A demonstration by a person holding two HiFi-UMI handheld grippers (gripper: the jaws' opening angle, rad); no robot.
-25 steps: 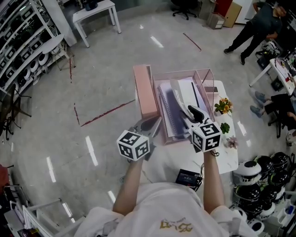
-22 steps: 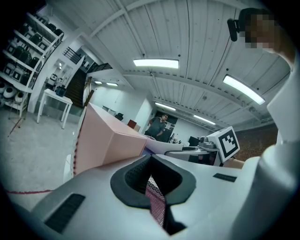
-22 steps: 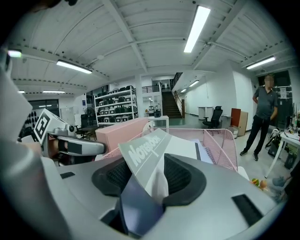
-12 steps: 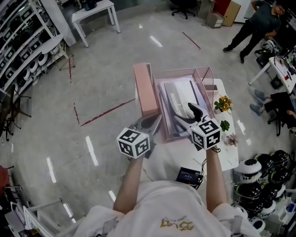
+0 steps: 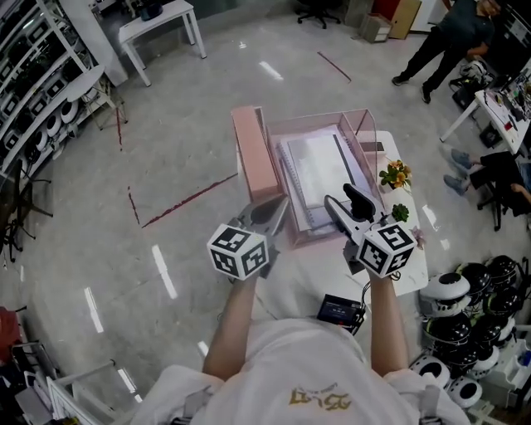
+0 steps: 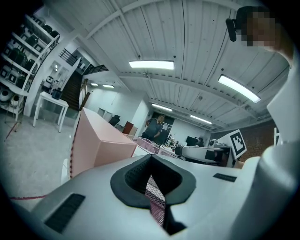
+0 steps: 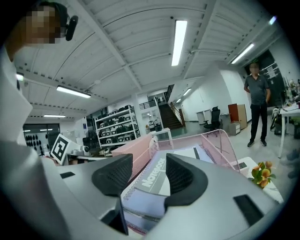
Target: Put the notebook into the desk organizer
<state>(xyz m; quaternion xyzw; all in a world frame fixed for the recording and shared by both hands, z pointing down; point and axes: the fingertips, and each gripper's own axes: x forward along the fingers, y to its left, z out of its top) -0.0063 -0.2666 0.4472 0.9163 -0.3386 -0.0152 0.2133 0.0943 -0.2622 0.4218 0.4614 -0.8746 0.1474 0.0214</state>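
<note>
Placement seems done: the notebook (image 5: 319, 170) is laid in the desk organizer (image 5: 366, 126), its rim pinched by the left tool (image 5: 276, 209); the right tool (image 5: 342, 200), closing on nothing, should be withdrawn.

Open lab hall: shelving racks (image 5: 37, 83), worktable (image 5: 158, 21).

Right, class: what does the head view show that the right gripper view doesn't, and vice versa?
Head view only: a small black box on the white table. Right gripper view only: long ceiling strip lights, the cover word Notebook. Both: the pink wire-mesh desk organizer, the spiral-bound notebook lying in it, small orange flowers.
</note>
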